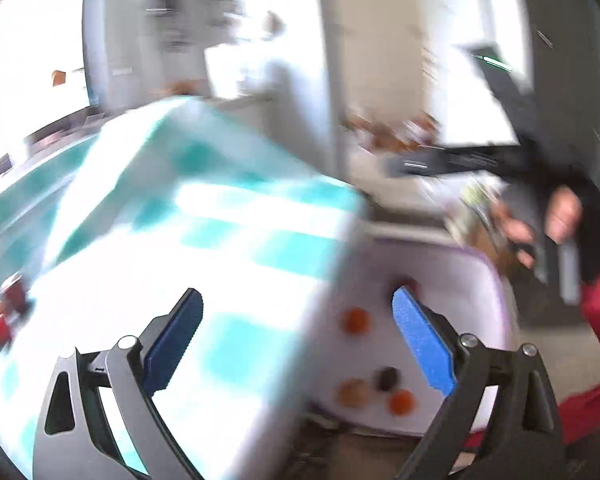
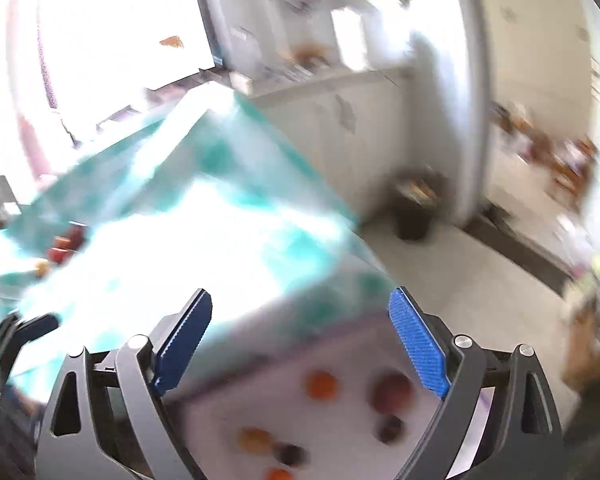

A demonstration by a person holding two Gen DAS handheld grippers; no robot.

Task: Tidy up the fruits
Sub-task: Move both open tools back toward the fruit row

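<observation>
Both views are motion-blurred. My left gripper [image 1: 297, 294] is open with nothing between its blue pads, above the edge of a table with a teal and white checked cloth [image 1: 220, 208]. Below the table's edge stands a white tub [image 1: 380, 264] holding an orange fruit [image 1: 356, 321], a dark fruit [image 1: 387, 378] and two more. My right gripper [image 2: 301, 294] is also open and empty, above the same tub [image 2: 260, 392] with an orange fruit [image 2: 321, 385] and a red fruit [image 2: 392, 393]. More red fruits [image 2: 64, 246] lie on the cloth at left.
A hand [image 1: 562, 214] with a red sleeve holds a black tool at right. On the floor are a dark pot [image 2: 416, 208], a dark mat [image 2: 532, 256] and a brown box with greens [image 2: 592, 320]. White cabinets [image 2: 340, 120] stand behind the table.
</observation>
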